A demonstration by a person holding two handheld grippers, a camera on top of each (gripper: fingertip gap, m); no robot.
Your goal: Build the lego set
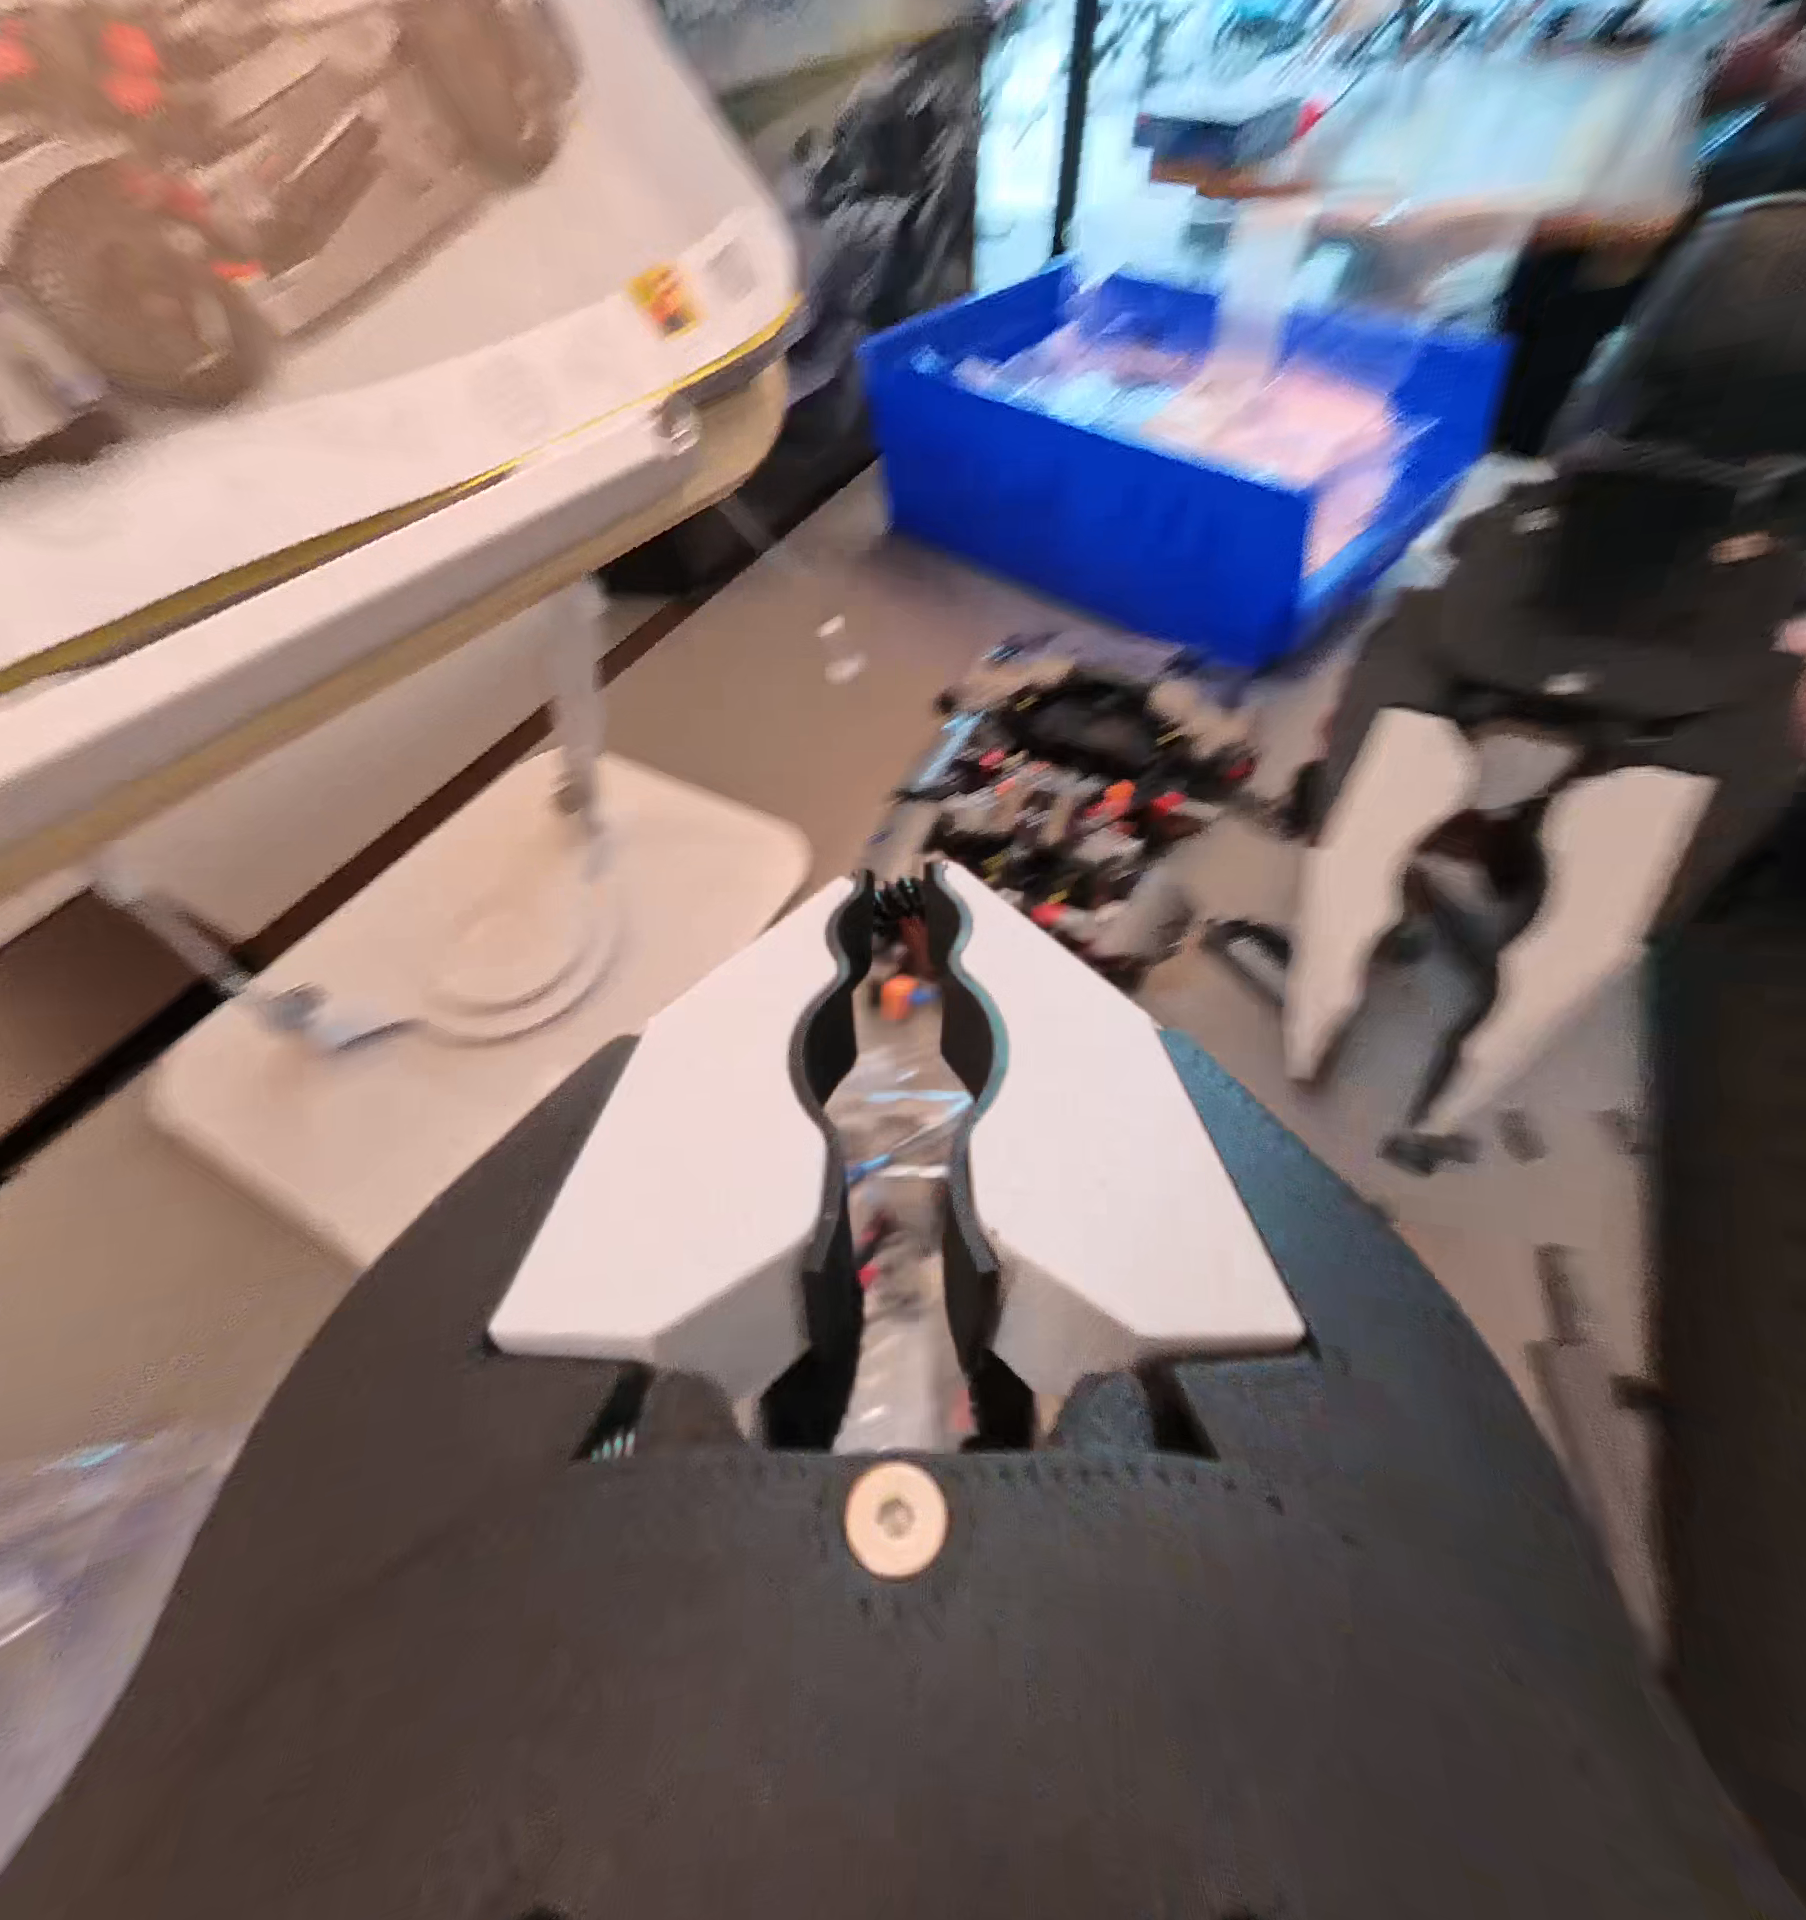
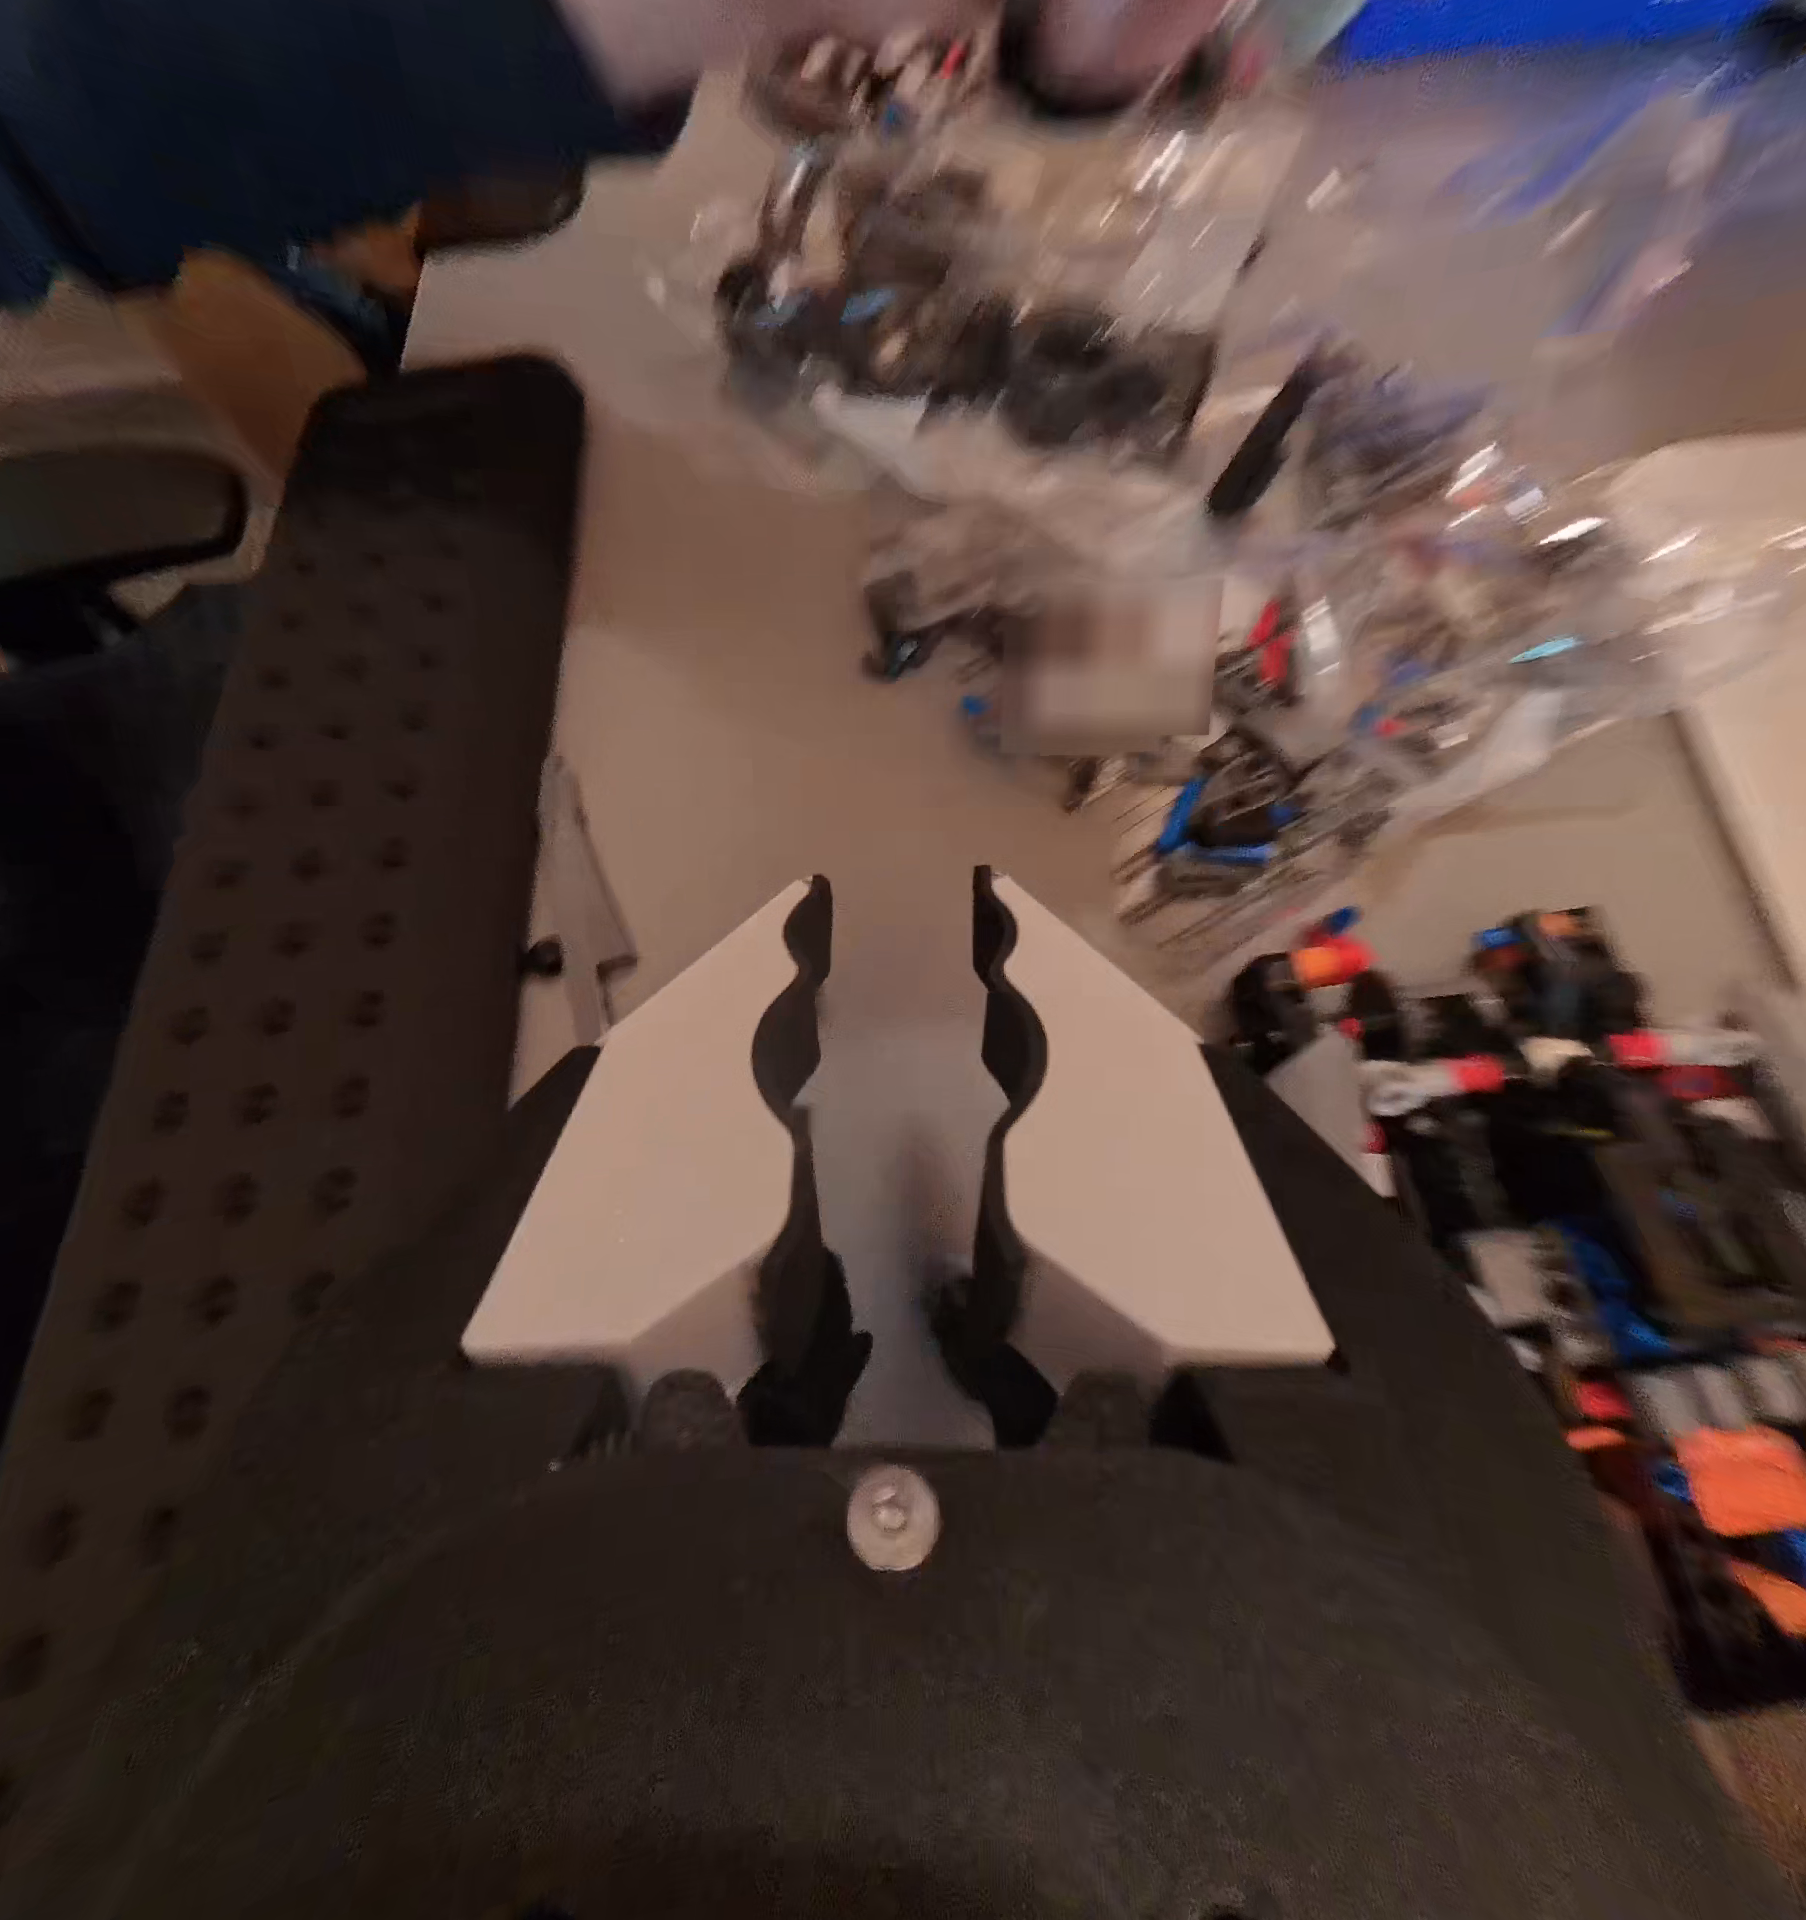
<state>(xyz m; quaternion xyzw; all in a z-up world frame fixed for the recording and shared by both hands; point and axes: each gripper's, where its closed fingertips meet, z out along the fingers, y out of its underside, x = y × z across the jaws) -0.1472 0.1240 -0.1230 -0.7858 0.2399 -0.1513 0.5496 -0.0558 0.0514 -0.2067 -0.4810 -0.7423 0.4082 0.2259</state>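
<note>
Two grippers – left gripper pinching a small black ridged piece | right gripper parted, empty | one blurred black-orange-blue lego build, lower right

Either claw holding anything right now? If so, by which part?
Left claw pinches a small black ridged piece at its very tips; blur hides which part is gripped. Right claw is open and empty.

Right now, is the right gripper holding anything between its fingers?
No. In the right wrist view the right gripper stands open, with only bare tabletop showing in the gap between its fingers.
</note>
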